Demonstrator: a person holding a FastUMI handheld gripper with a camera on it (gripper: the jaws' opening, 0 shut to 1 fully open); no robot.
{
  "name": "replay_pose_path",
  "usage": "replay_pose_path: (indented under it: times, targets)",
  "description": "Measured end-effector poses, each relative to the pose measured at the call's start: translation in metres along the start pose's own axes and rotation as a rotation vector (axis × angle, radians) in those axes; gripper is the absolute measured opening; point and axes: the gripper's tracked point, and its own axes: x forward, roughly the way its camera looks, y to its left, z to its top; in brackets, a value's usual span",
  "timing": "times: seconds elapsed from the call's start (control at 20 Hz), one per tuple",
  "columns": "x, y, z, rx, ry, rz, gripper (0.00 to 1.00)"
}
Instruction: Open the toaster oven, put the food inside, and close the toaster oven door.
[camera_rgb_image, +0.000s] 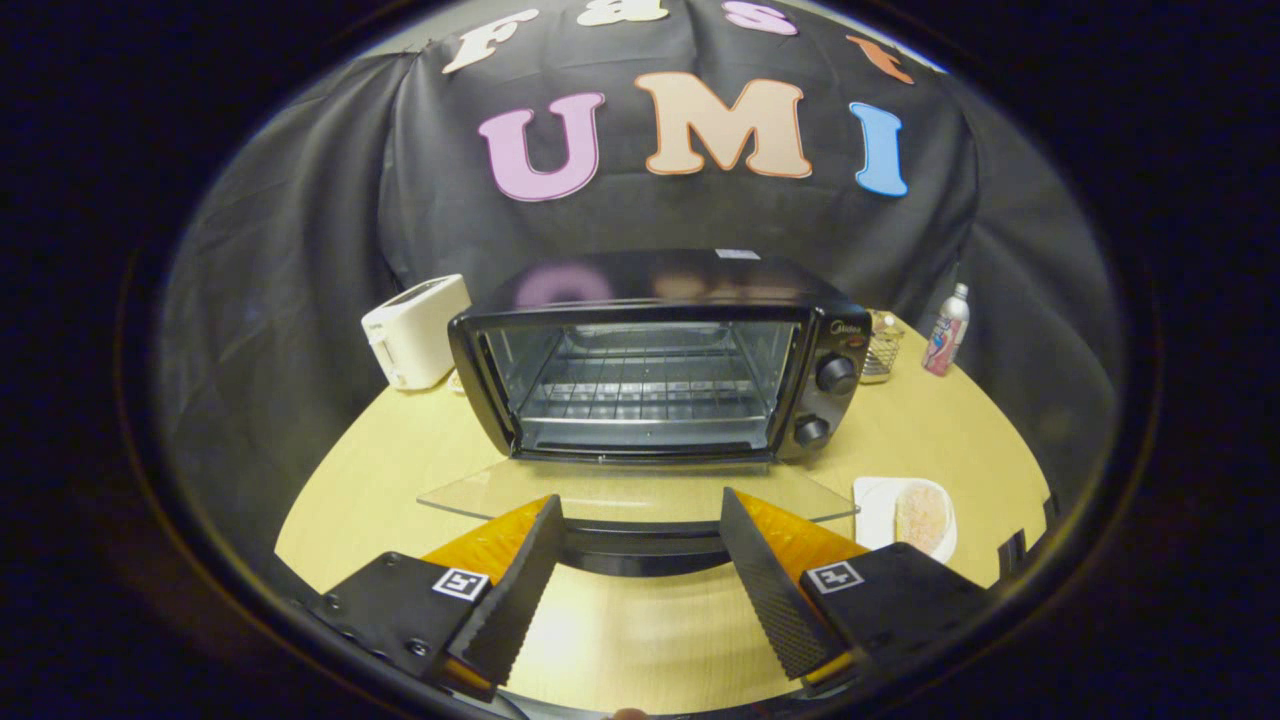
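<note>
Spread, empty tool (640, 520) just above toaster oven's (650, 350) lowered door (640, 492), handle partly hidden.

Toaster (415, 330) left of oven (655, 355) (touching?)

Black toaster oven (655, 355) with a silvery wire rack (640, 385), white toaster (415, 330), pale wood table (940, 420), white plate (880, 505) holding beige-pink food (922, 515).

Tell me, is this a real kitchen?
Probably not: it looks like a practice booth set up like a kitchen. A toaster oven with its door down, a white toaster and a plate of food sit on one wooden table. The open tool holds nothing.
</note>
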Motion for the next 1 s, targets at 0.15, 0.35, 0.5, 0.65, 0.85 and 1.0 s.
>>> replay_pose_path:
  times: [0.15,0.35,0.5,0.65,0.85,1.0]
  targets:
    - [0.002,-0.001,-0.028,-0.001,0.063,-0.005,0.99]
    - [0.014,-0.001,-0.072,0.001,0.154,-0.01,0.99]
    - [0.022,-0.001,-0.088,0.015,0.192,-0.019,0.99]
    - [0.028,-0.004,-0.082,0.037,0.176,-0.025,0.99]
    - [0.025,-0.024,-0.042,0.088,0.097,-0.051,0.99]
    - [0.018,-0.06,0.001,0.141,0.006,-0.145,0.99]
